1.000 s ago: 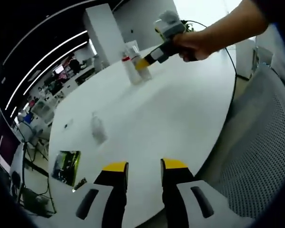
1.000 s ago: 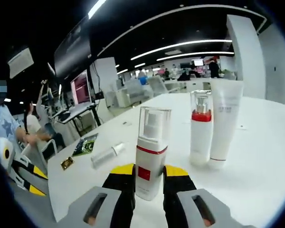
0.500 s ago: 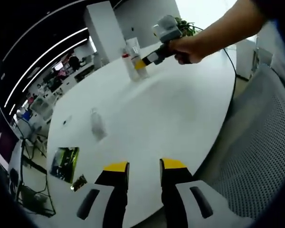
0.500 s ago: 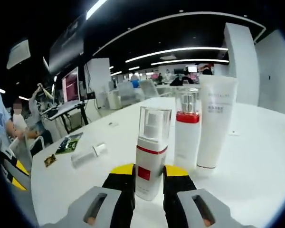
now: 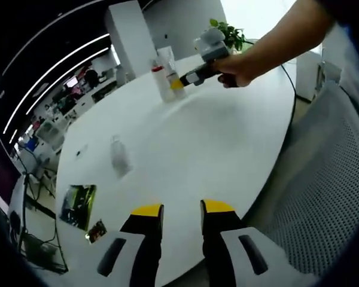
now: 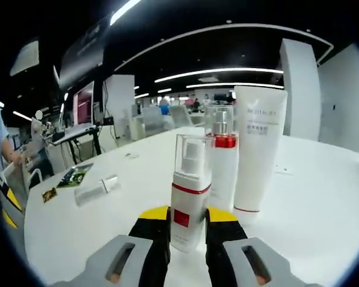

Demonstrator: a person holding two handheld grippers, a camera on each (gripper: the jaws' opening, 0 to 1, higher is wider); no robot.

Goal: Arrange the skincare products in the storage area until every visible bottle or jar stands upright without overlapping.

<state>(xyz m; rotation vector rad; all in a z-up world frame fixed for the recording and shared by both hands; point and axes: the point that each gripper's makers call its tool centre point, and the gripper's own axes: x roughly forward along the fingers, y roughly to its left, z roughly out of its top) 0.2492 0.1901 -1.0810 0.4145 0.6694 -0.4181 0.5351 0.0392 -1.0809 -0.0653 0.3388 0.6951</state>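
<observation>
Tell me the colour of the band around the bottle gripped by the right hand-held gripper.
Red, on the white bottle; clearest in the right gripper view.

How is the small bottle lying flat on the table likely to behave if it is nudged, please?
The small bottle lies on its side on the smooth white table and looks cylindrical, so it would probably roll. It seems small and probably light, so it may skid away.

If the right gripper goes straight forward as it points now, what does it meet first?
The right gripper is shut on the pump bottle; probably that bottle would meet the red-collared bottle first, though depth is unclear.
</observation>
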